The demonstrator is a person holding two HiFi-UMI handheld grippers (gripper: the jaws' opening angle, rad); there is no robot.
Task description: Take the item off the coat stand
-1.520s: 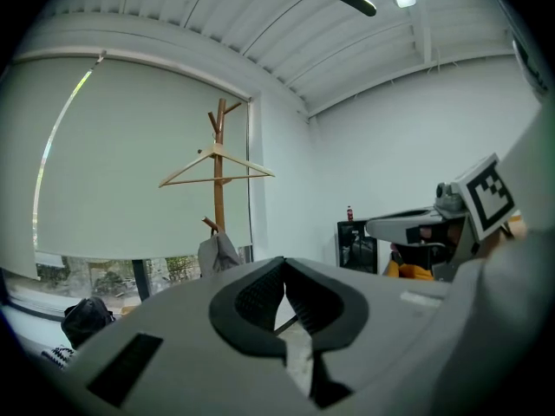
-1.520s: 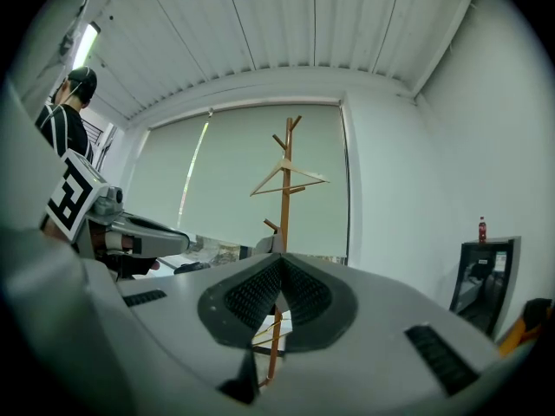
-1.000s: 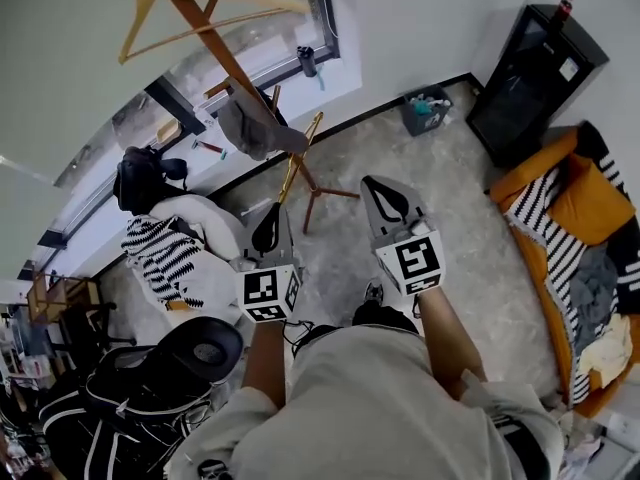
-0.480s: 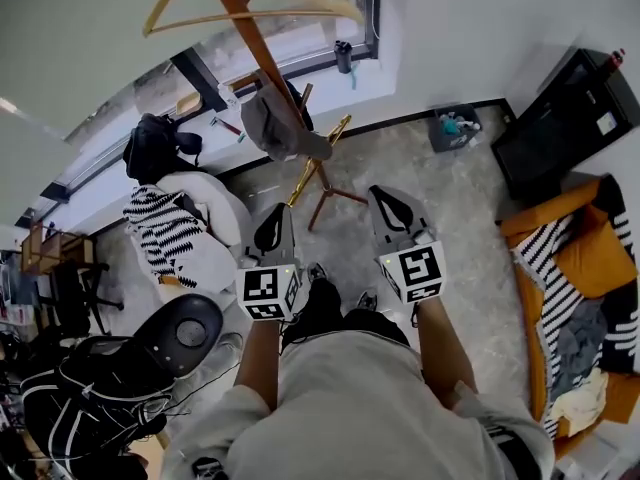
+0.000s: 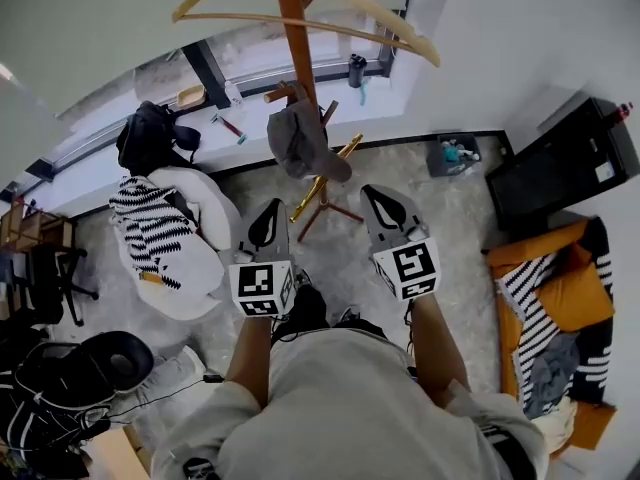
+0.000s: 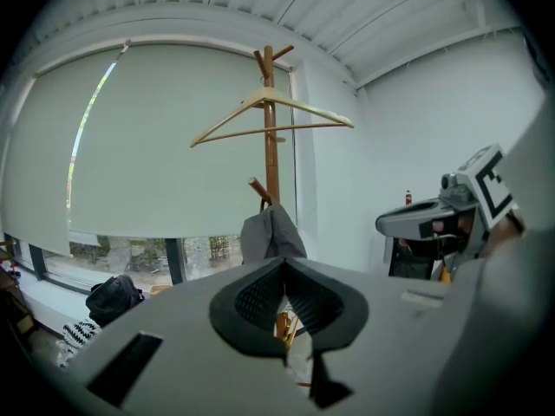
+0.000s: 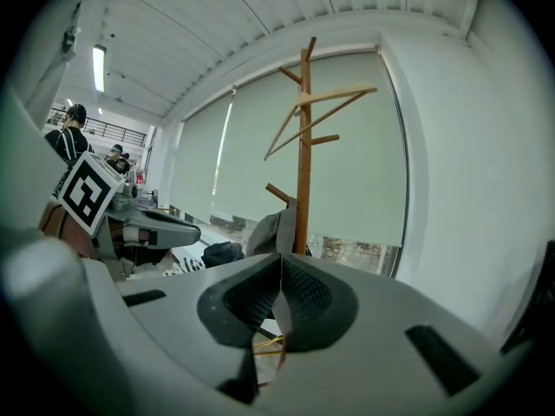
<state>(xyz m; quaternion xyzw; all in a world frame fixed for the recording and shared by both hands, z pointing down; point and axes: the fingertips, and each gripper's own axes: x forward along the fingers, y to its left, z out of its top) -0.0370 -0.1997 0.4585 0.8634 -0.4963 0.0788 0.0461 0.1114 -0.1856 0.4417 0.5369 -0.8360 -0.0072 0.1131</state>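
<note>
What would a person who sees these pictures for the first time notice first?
The wooden coat stand rises at the top middle of the head view, with an empty wooden hanger near its top and a grey item, probably a cap, hanging from a lower peg. Below it, the left gripper and the right gripper point toward the stand, both shut and empty.

The room is bright with soft daylight from the pale window blind point(image 6: 130, 146) beyond and above the left claw point(image 6: 284, 269), a long ceiling lamp point(image 7: 97, 68) glows up and left of the right claw point(image 7: 279, 286), shadows are faint, and both claw pictures bend round with dark corners.
</note>
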